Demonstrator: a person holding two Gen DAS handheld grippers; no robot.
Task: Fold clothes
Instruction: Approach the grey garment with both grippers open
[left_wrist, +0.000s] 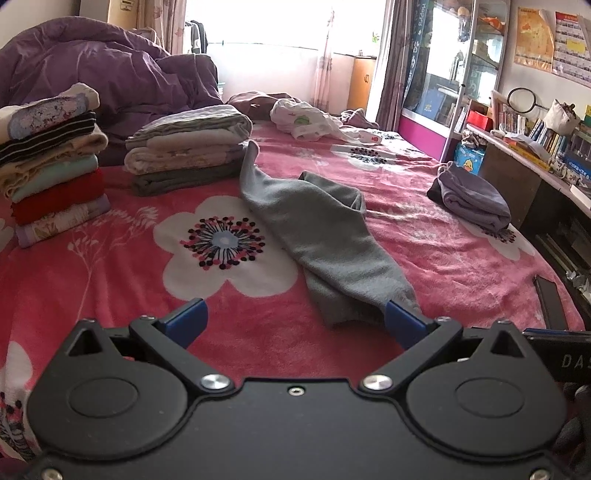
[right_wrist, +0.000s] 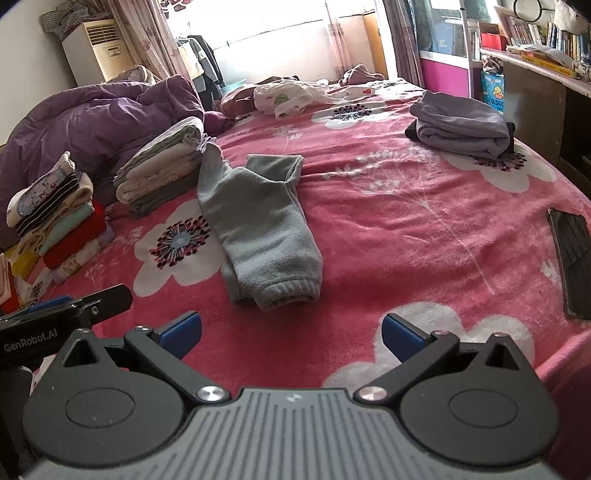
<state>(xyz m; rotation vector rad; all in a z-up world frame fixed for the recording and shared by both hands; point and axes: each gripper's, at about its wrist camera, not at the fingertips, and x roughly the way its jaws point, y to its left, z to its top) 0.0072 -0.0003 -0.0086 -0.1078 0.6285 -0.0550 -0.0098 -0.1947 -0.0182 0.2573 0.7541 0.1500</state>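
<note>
Your left tongs (left_wrist: 295, 321) and right tongs (right_wrist: 291, 332) gape empty over the pink flowered bed (right_wrist: 406, 221), ready to take the long grey knit trousers' (right_wrist: 258, 221) cuffed end.

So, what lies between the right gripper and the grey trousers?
Nothing: in the right wrist view only bare pink floral blanket runs from the open right gripper to the cuffs of the grey trousers.
</note>
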